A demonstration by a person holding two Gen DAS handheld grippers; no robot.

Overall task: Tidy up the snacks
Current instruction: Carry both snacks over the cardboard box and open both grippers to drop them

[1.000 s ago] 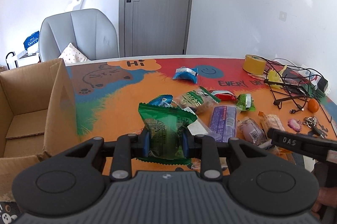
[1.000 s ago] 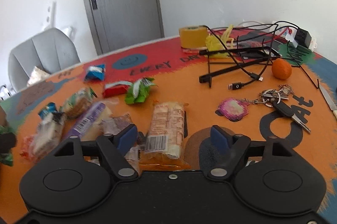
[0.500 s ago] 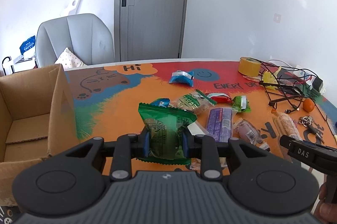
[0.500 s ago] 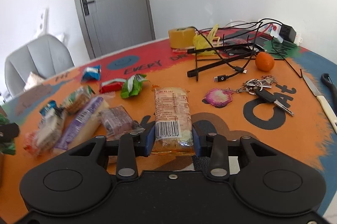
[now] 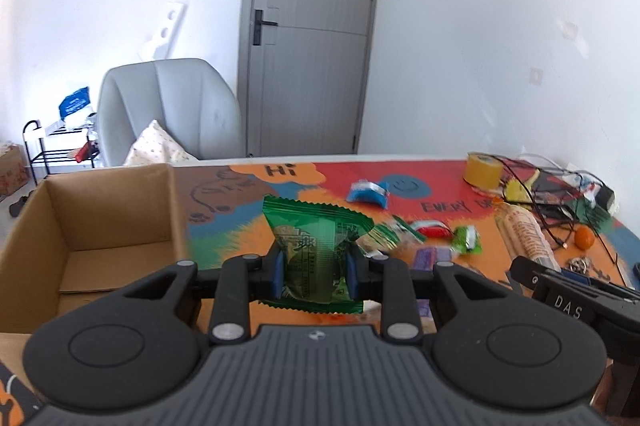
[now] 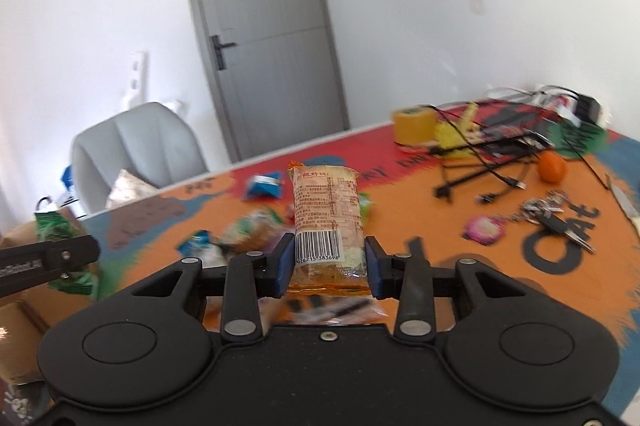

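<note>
The left hand-held gripper [image 5: 313, 273] is nearly closed, its blue pads pinching a green snack packet [image 5: 316, 254] by both sides w/ the packet upright and lifted clear of the counter [image 5: 240, 238], just right of the open cardboard box [image 5: 100, 226] at the counter's left end. The right hand-held gripper [image 6: 326, 266] is narrow too, pads pressed on an orange snack packet [image 6: 326, 222] at its lower end, the rest sticking up and fwd, off the counter; its jaws have just been closing, the packet between them. Writing: the green packet has Chinese characters on the front (too small to read in full); the orange one shows a barcode w/ digits approx "926215 383698" and a block of fine red print, unreadable. The counter's painted top reads "Hi" [image 5: 282, 169] near the box, "EVERY" [image 5: 440, 205] on the red band, and large black letters "CAt" [image 6: 560, 238] at right. "DAS" [image 5: 568, 308] is stamped on the right gripper's finger as seen from the left wrist view. Both grippers point fwd and tilt somewhat down toward the counter, side by side, left one nearer the box. Loose snacks [image 6: 256, 230] lie mid-counter (blurred), apart from both held packets.
</note>
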